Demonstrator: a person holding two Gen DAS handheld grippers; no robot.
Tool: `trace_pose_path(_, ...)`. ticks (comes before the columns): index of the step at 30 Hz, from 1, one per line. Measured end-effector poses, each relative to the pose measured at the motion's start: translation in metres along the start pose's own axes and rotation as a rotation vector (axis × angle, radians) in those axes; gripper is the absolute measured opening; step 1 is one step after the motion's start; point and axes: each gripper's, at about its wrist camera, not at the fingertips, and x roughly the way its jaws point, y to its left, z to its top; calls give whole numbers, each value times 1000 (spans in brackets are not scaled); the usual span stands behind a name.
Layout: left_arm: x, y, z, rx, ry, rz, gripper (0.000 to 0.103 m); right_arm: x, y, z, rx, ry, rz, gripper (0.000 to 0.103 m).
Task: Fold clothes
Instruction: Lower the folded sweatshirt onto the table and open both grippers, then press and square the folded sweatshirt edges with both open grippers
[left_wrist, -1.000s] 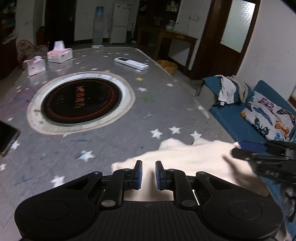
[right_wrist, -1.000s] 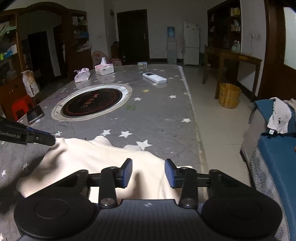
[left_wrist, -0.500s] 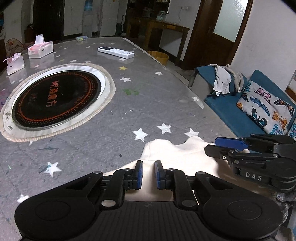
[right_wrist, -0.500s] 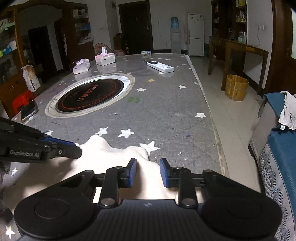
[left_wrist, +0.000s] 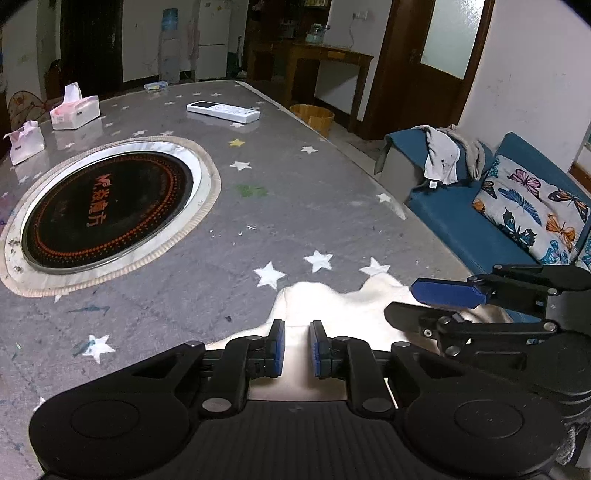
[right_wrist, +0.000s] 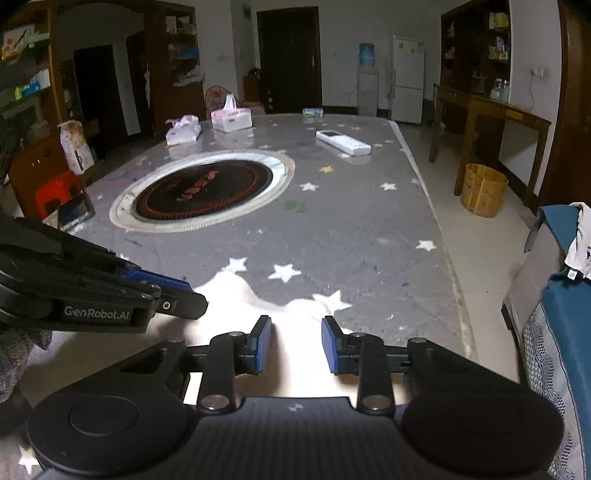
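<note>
Soft cream cloth garment (left_wrist: 332, 306) on a glossy star-printed table cover (left_wrist: 295, 229) (probably plastic), matt black grippers.

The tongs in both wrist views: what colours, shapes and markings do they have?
Both are black. The left tongs and right tongs have flat blue pads on jointed black arms above round housings. The left one's side reads "GenRobot.AI" in white.

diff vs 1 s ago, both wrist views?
The cream garment now reaches less far up the table and looks bunched nearer the edge. The right hand-held gripper has come closer beside the left hand-held gripper; its jaws are opening, cloth between them. The left's narrow gap is unchanged. Remote and tissue boxes stayed put.
</note>
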Motion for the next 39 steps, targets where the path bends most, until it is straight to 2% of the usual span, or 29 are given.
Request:
trace_pose_path(12,-28,-8,-11,23,-34,-8,17,-36,12,-8,-41,-36,7,36)
trace_pose_path(20,-57,-21,-41,56,-50,-41,17,-65,32,-32,-61,-50,27,36)
trace_pose_path(29,-63,-33,-73,96,-45,-34,17,-67,51,-60,-82,-29,-1,37)
trace_pose_path(33,-71,-29,-75,79,-60,-36,17,-81,46,-64,-53,-51,5,38)
trace_pose_path(39,-81,-21,-88,49,-68,-43,17,-103,27,-77,-12,-59,-41,39)
